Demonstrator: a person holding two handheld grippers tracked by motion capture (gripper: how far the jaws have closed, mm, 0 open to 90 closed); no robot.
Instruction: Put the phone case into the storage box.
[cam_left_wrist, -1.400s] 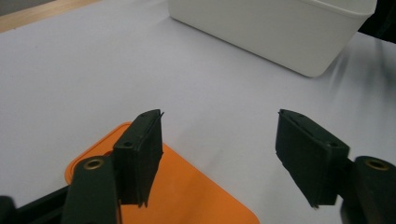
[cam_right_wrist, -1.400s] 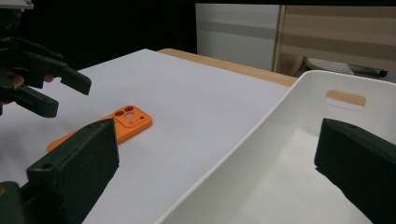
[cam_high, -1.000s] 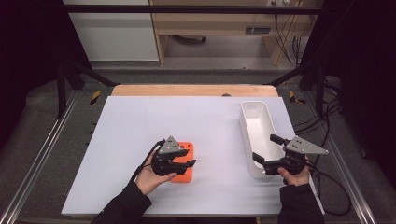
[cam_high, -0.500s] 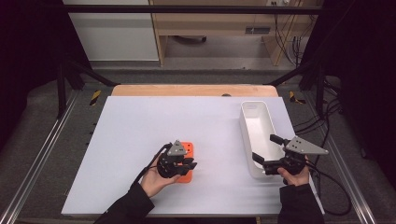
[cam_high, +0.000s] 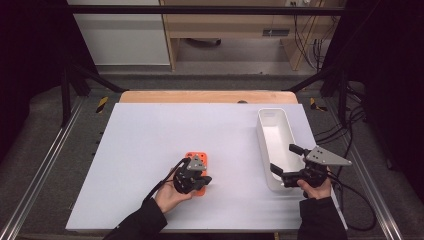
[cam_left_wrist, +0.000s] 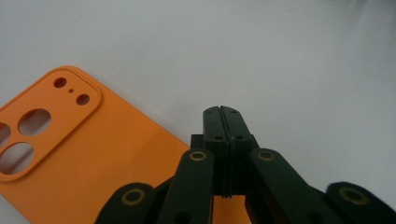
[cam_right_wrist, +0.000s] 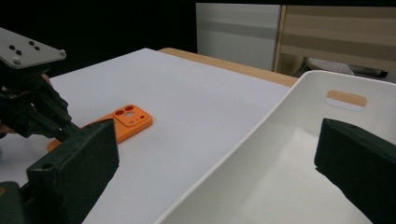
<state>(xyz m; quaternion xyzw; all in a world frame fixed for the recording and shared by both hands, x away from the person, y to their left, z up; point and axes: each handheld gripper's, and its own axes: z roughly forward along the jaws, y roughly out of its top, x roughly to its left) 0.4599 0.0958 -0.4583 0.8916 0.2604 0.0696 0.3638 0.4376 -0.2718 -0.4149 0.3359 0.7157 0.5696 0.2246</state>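
An orange phone case (cam_high: 200, 159) lies flat on the white table, camera cutouts toward the far side. My left gripper (cam_high: 204, 180) rests low over its near right part. In the left gripper view the case (cam_left_wrist: 93, 163) lies below and left of my left gripper (cam_left_wrist: 222, 114), whose jaws are pressed together with nothing between them, tips just past the case's edge. My right gripper (cam_high: 282, 159) is open at the near end of a white tray (cam_high: 265, 145). In the right gripper view one jaw stands outside the tray's wall (cam_right_wrist: 280, 116) and one inside, with the case (cam_right_wrist: 126, 119) and left gripper (cam_right_wrist: 60, 128) beyond.
The white tray is long, narrow and empty, with a handle slot (cam_right_wrist: 346, 100) at its far end. A wooden strip (cam_high: 205, 96) borders the table's far edge. Metal rails (cam_high: 45, 165) run along both sides. Cables (cam_high: 360, 200) trail at the right.
My left gripper has shifted slightly right and toward me over the orange case and has tilted. The right gripper has stayed at the tray's near end.
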